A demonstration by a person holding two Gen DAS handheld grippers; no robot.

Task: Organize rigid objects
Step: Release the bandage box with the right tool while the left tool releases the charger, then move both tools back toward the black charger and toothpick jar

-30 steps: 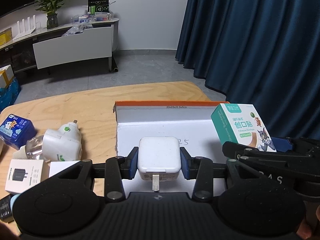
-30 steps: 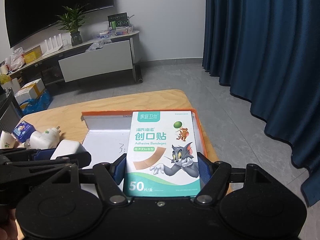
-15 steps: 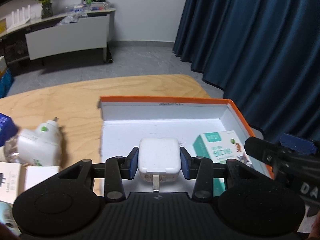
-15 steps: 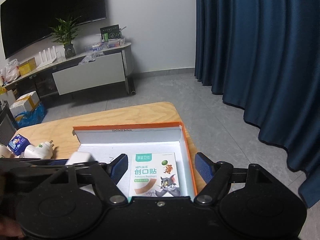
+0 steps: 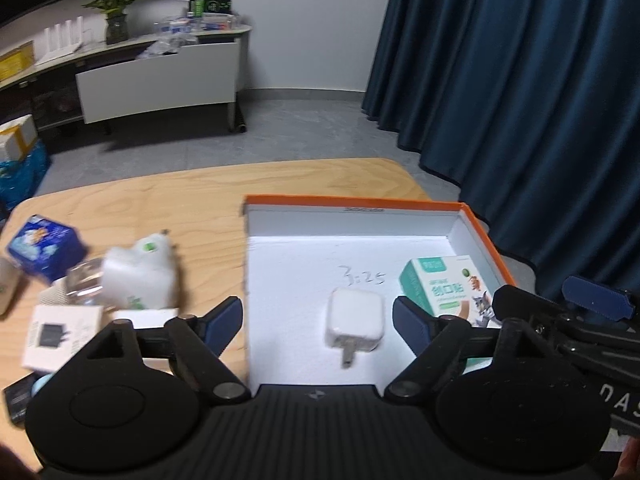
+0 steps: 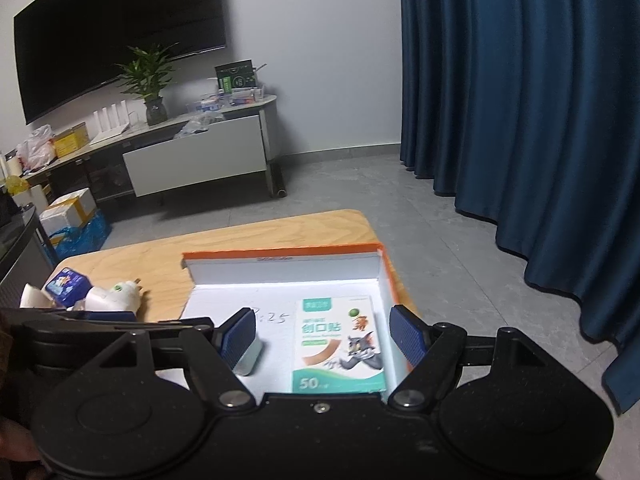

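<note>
- The left gripper hangs over the near part of an orange-rimmed box, its blue pads spread wide and touching nothing.
- A white charger lies on the box's white floor between those pads, clear of both, prongs pointing toward the camera; bare floor shows on each side of it.
- A bandage box rests flat in the right part of the box, near the right wall and just beside the charger without touching it.
- From the right wrist, the right gripper is likewise parted, with the bandage box lying between its pads and free of them; a narrow strip of floor separates the carton from the right wall.
- The far half of the box floor, up to the back wall, is bare apart from handwritten numbers.
- The box sits at the right end of a wooden table, its right wall close to the table's edge.
- Left of the box, on the tabletop, a white plug-in device, a blue packet and a small white carton lie clustered, well apart from the box.
- Dark blue curtains hang beyond the table's right side.
</note>
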